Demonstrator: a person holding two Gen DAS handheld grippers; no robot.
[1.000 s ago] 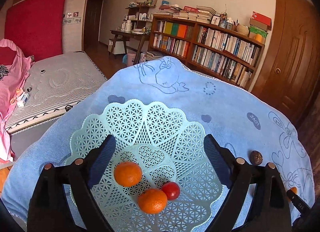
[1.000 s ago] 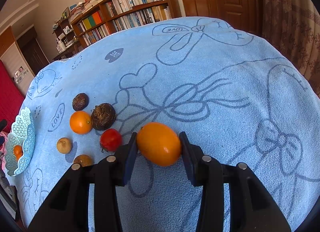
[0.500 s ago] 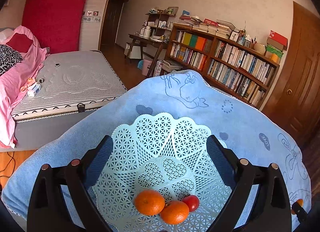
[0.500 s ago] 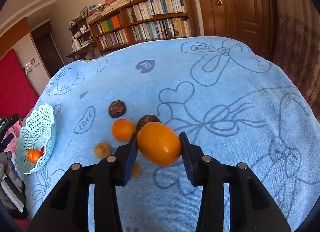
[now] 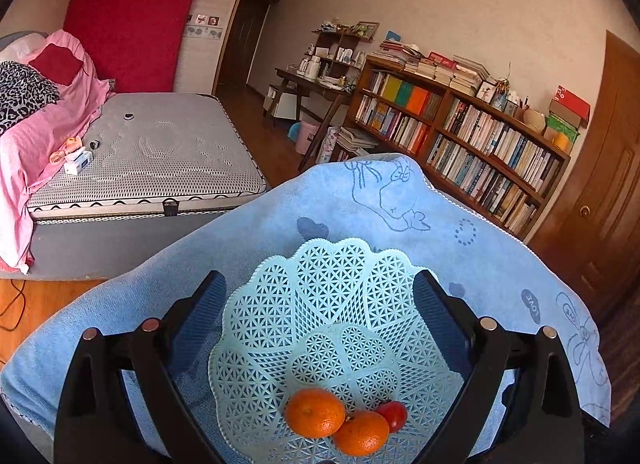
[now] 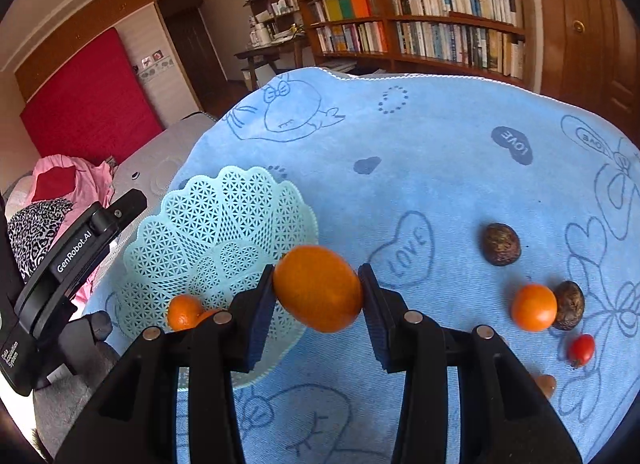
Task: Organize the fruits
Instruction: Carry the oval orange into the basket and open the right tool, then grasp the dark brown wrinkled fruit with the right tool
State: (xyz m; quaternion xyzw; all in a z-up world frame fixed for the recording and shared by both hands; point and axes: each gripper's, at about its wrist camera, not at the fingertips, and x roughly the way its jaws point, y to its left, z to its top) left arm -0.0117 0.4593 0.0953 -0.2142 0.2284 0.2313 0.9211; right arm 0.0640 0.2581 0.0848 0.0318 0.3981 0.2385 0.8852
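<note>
Right wrist: orange in the grip, basket drop is next

Right wrist: right gripper (image 6: 318,290) clenched on a large orange (image 6: 318,288), pads on both sides, held above the blue cloth (image 6: 440,135). Basket (image 6: 216,232) sits at 9 o'clock of the fruit, its rim partly behind the left pad. Loose fruit at 3 o'clock: small orange (image 6: 534,307) touching a dark brown fruit (image 6: 568,305), another brown fruit (image 6: 500,244) at 2 o'clock, cherry tomato (image 6: 581,350) at 4 o'clock. To do it well: carry the fruit over the rim, centre it above the bare mesh, lower before letting go so it doesn't bounce out or knock the fruit inside. Versus 0.5 s ago, the basket is much nearer and the loose fruit has swung to the right.

Left wrist: left gripper (image 5: 320,304) spread wide, holding nothing, framing the basket (image 5: 332,304). Two oranges (image 5: 315,412) and a tomato (image 5: 394,415) lie at 6 o'clock inside. Since earlier frame, slightly pulled back; more bed and floor visible.
</note>
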